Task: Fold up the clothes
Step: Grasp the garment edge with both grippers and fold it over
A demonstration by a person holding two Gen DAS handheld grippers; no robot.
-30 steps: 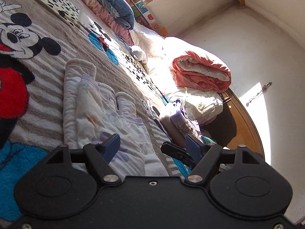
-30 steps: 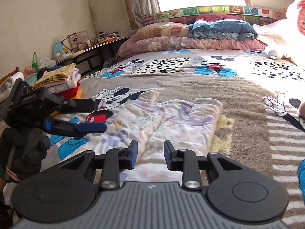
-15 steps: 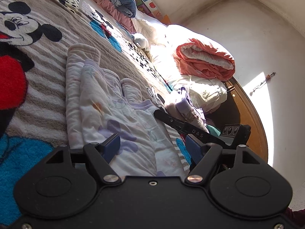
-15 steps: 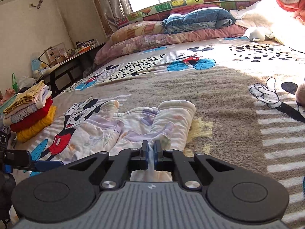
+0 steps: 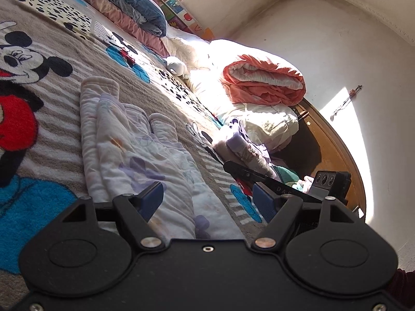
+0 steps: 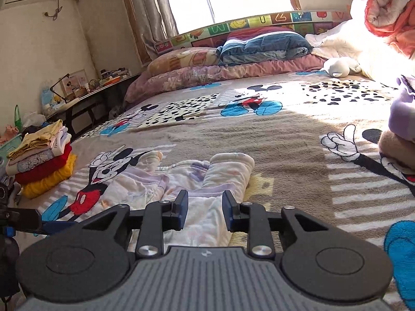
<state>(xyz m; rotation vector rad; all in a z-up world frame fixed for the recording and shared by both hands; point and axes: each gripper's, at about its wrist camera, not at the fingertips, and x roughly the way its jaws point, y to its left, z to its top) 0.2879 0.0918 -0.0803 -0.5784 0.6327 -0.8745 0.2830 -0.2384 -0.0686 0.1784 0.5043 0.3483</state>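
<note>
A pale pyjama garment (image 5: 135,150) with purple prints lies flat on the cartoon blanket (image 5: 46,119), its two legs pointing toward the pillows. My left gripper (image 5: 207,194) hangs open over its near end with nothing between the blue pads. In the right wrist view the same garment (image 6: 207,178) lies just beyond my right gripper (image 6: 205,202). Its jaws are opening, and the cloth lies under the gap with no pad pressing on it. One finger (image 6: 57,225) of the left gripper shows at the left edge.
A stack of folded clothes (image 6: 41,165) sits at the bed's left edge. Unfolded clothes (image 5: 249,150) are heaped on the right. An orange-and-white quilt (image 5: 262,83) and pillows (image 6: 259,46) lie along the far side. A cluttered desk (image 6: 85,93) stands by the left wall.
The right jaws were apart, closed tight half a second ago, and stand apart again now. Both views have shifted a little over the garment. The left jaws stayed wide.
</note>
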